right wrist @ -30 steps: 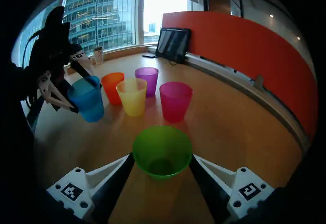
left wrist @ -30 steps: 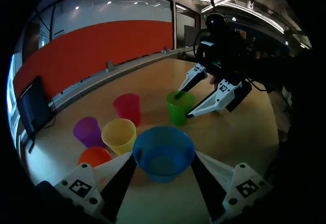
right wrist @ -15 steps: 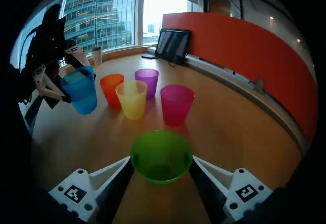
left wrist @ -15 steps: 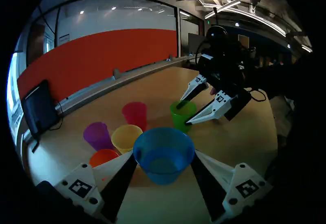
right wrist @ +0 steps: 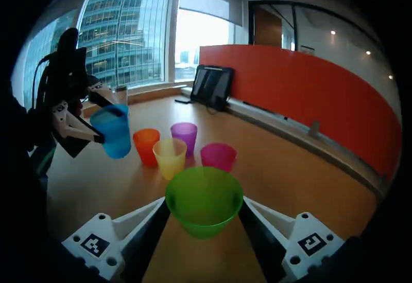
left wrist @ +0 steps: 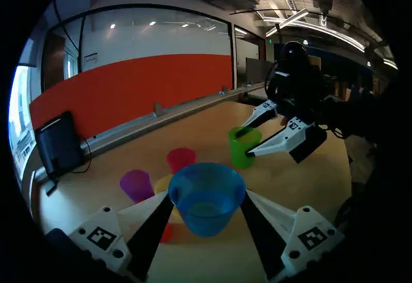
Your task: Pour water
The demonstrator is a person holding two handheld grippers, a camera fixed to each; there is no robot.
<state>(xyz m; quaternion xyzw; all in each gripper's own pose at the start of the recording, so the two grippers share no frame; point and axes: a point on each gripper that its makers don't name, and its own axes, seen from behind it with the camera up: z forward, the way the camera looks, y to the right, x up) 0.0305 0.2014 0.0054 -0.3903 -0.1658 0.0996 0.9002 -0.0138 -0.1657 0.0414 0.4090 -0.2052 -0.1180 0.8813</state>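
My left gripper is shut on a blue cup with some water in it, held upright above the wooden table. My right gripper is shut on a green cup, also lifted and upright. In the left gripper view the green cup hangs at the far right between the right gripper's white fingers. In the right gripper view the blue cup hangs at the left in the left gripper's fingers.
Standing on the table below are a pink cup, a yellow cup, a purple cup and an orange cup. A dark monitor stands by the orange wall. Windows lie at the far side.
Both grippers have risen with their cups; the cups standing on the table now look lower and smaller in both views. The blue and green cups stay upright.
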